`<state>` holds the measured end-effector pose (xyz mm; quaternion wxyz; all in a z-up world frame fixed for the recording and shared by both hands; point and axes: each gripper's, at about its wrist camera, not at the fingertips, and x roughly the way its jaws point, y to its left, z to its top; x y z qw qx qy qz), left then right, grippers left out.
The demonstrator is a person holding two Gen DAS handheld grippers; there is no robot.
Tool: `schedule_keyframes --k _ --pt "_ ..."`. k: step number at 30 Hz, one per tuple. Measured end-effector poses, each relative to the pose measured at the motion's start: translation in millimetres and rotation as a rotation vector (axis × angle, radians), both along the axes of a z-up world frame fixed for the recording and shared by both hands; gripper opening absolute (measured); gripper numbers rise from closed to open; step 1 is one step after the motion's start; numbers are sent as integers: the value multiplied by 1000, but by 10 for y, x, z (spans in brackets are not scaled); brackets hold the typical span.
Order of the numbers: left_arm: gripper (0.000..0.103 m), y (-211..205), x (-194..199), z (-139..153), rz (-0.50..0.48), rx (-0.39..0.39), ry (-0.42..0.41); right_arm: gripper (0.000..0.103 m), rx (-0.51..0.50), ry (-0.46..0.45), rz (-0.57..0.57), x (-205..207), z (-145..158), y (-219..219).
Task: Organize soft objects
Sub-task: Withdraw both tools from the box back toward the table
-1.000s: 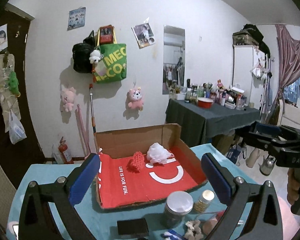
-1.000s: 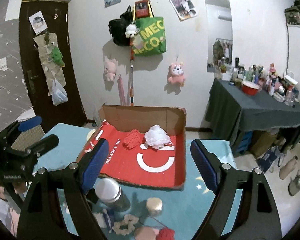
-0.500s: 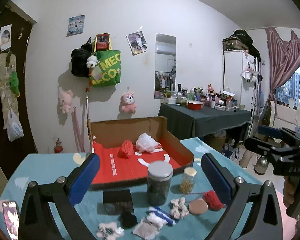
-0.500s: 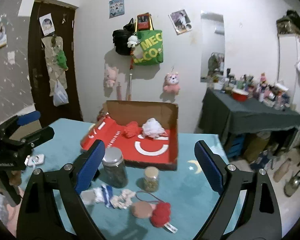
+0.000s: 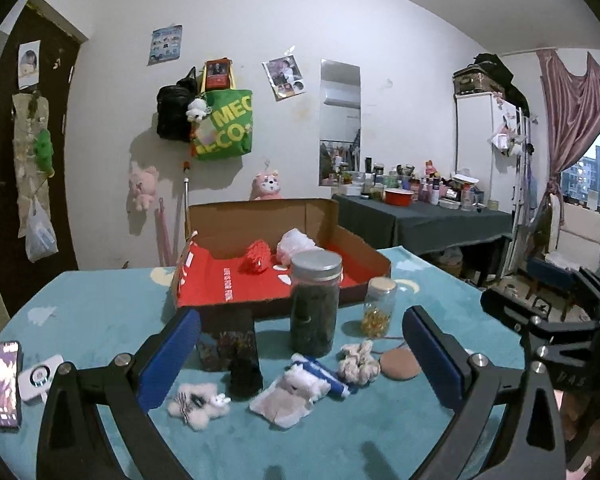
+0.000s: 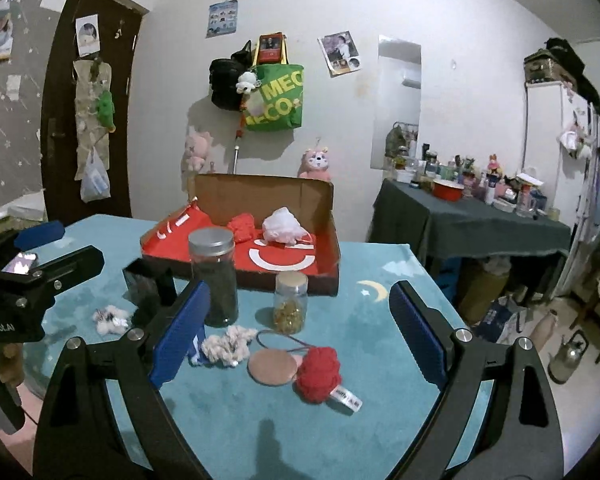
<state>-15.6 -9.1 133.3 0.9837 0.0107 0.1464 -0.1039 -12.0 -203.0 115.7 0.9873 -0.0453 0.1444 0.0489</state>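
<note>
On the table [image 5: 100, 320] the box [image 5: 276, 280] stood at the back with two soft things inside, two jars [image 5: 315, 300] before it, and nearer still lay a row of soft pieces [image 5: 288, 392], a phone [image 5: 4, 384] at the left edge.

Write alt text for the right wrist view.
Open right tongs hover empty over a teal table, above a red yarn ball, tan round pad and white scrunchie. Behind stand two jars and a cardboard box with a red liner.
</note>
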Motion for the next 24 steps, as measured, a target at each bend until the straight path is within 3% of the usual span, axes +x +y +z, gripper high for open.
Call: schedule_keyframes --k 7,14,24 --pt "103 4 66 -325 24 -25 25 95 23 30 -26 29 -389 5" --pt "103 23 222 -664 50 -26 105 97 21 69 -53 136 -693 1" --pt "103 44 354 -879 81 -19 176 97 29 160 -68 279 -1052 -18"
